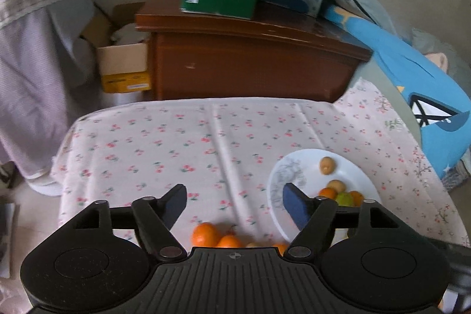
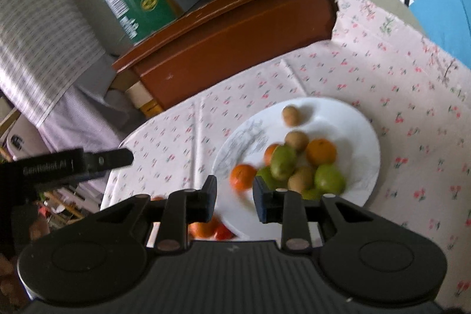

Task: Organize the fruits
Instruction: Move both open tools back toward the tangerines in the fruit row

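While hanging over the flowered tablecloth (image 1: 164, 143), left gripper (image 1: 234, 200) spread wide, nothing between the pads. Right gripper (image 2: 234, 196) parted by a narrow gap, empty too, tilted down over the near rim of the white plate (image 2: 356, 119). Orange (image 2: 242, 176) on the plate just ahead of that gap, green and brown fruits (image 2: 297, 167) heaped beside it. Two oranges (image 1: 215, 236) on the cloth, just below the left fingers.

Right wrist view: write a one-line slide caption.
Empty right gripper open above a round white plate of orange, green and brown fruits on a cherry-print tablecloth.
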`<state>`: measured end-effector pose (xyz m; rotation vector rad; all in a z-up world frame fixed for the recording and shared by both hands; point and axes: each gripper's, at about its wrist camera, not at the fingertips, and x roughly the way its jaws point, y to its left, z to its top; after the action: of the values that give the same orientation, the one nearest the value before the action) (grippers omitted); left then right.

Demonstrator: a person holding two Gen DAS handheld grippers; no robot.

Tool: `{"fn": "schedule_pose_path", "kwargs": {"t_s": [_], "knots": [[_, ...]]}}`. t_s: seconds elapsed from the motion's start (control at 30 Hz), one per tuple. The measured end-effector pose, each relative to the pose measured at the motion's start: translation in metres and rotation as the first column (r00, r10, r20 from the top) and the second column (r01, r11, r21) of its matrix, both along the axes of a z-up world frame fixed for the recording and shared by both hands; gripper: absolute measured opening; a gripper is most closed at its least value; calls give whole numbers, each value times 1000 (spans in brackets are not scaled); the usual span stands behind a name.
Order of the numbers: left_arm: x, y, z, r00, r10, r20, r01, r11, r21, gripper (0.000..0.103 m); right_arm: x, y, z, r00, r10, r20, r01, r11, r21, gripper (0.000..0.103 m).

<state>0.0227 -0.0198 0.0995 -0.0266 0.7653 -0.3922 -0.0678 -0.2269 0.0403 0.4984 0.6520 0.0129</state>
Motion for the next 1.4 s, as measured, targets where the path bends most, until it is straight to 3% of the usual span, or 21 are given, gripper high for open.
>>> {"fn": "schedule_pose_path", "kwargs": {"t_s": [0.57, 0.8, 1.17, 1.4], "knots": [[6, 33, -26, 992, 112, -52, -109, 992, 66, 74, 1, 44, -18, 993, 115, -29, -116, 992, -41, 28], [14, 39, -37, 987, 139, -81, -135, 990, 50, 74, 11, 59, -28, 987, 153, -45, -158, 978, -134, 28], [26, 34, -54, 981, 149, -128, -146, 989, 33, 74, 26, 71, -39, 981, 189, -50, -195, 959, -207, 29], [32, 32, -63, 973, 163, -165, -162, 987, 20, 74, 29, 83, -41, 976, 214, -45, -217, 924, -314, 28]]}}
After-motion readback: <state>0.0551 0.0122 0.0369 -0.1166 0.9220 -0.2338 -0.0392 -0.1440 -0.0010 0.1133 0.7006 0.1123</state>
